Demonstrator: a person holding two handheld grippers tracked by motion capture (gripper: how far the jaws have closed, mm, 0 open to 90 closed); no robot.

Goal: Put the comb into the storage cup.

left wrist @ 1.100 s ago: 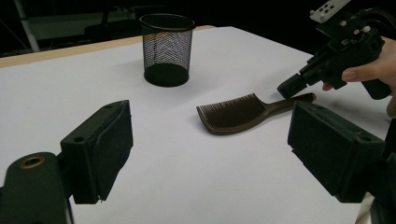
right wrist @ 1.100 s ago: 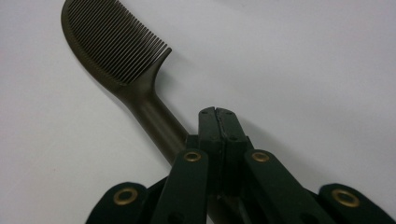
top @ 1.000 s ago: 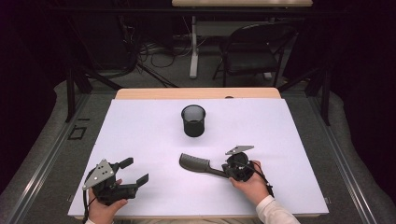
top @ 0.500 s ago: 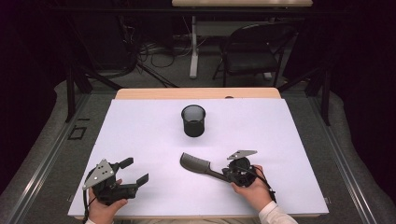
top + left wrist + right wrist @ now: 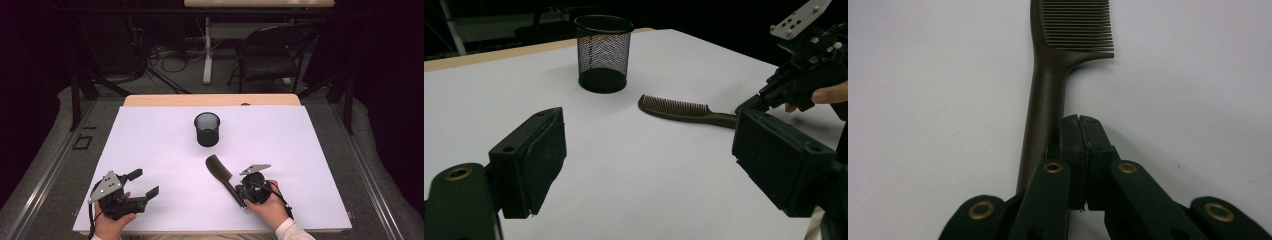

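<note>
Two grippers sit low over the white sheet [image 5: 150, 135] covering the table, one in each of the person's hands. Between them, and nearer the right one, lies a dark comb [image 5: 223, 177], flat on the sheet.

On the right gripper [image 5: 1080, 120] the jaws are pressed together, pad against pad, with nothing between them. From its own camera the comb's handle [image 5: 1043, 115] runs just beside the closed tips on their left, so close that touching cannot be ruled out, and passes back under the left jaw link. Its toothed head [image 5: 1075, 25] lies well ahead of the tips, teeth pointing to the right in that view. From above, the right gripper [image 5: 246, 192] rests at the handle's near end, and the head points away from it toward the mesh cup [image 5: 207, 128].

On the left gripper [image 5: 644, 165] the jaws are spread wide and hold nothing; bare sheet shows between them. Seen along those jaws, the comb [image 5: 684, 110] lies ahead of the tips and a little to the right, apart from both. Farther off beyond it stands the black wire-mesh pen cup [image 5: 603, 52], upright and open at the top. Past the right-hand jaw, the other gripper meets the comb's handle end.

In the high view the left gripper [image 5: 145, 182] is well apart from comb and cup.
</note>
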